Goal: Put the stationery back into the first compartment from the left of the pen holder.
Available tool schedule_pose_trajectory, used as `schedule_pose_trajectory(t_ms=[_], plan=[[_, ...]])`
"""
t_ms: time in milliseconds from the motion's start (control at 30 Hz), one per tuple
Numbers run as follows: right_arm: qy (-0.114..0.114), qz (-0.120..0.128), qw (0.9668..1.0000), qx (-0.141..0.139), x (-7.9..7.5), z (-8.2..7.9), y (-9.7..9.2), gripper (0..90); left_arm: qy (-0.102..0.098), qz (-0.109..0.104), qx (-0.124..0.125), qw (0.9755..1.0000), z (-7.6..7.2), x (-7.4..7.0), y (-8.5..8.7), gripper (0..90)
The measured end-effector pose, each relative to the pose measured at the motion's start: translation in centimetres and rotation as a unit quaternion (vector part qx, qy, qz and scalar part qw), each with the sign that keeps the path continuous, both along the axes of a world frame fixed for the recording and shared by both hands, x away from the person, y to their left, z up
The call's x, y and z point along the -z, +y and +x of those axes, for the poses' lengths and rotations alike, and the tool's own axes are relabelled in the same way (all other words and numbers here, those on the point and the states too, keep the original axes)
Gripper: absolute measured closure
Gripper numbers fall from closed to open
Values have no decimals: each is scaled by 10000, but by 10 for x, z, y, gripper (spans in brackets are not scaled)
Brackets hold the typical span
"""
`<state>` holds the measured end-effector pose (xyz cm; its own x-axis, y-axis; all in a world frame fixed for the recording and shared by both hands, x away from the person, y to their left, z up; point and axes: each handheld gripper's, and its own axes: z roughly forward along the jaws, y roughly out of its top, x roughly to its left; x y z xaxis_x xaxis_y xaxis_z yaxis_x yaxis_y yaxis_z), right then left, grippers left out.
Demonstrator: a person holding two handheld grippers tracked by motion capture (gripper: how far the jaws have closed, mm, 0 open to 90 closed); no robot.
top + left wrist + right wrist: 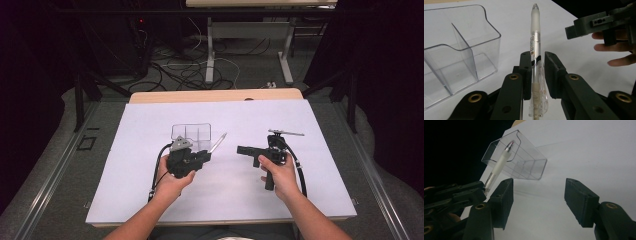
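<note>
Now, left to right | clear divided holder (pixel 191 133) on white table sheet (pixel 125 190) | left gripper (pixel 204 156) clamped on gel pen (pixel 217 143), just beside holder | right gripper (pixel 241 149) empty, jaws apart | advice: tip pen upright, lower into a compartment, then release.

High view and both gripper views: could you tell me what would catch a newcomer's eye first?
A clear pen clamped in the left gripper, its tip pointing away from the hand. Just beside it stands a clear divided holder on the white table cover. The right gripper faces them, jaws apart around nothing.
</note>
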<state>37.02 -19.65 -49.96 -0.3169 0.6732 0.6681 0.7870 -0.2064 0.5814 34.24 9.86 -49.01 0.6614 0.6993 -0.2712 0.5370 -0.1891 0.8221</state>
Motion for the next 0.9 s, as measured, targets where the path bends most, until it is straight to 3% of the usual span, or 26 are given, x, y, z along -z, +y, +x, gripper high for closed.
schedule_pose_trajectory(t_ms=[133,233,333,600,800,900], plan=[[170,194,9996,-149,3,1,6,445,26,-31,28,10000,-1,2,0,768],[290,628,9973,-236,8,-1,6,515,15,-16,49,10000,-1,5,-4,768],[328,844,9957,-171,13,-2,5,534,48,14,51,10000,-2,8,-8,767],[343,1116,9932,23,22,-3,2,557,61,12,144,9999,-4,15,-18,768],[349,986,9945,21,24,-5,2,570,-20,111,216,9997,-6,20,-26,768],[431,1057,9934,93,24,-5,4,578,-84,155,298,9994,-6,21,-28,768]])
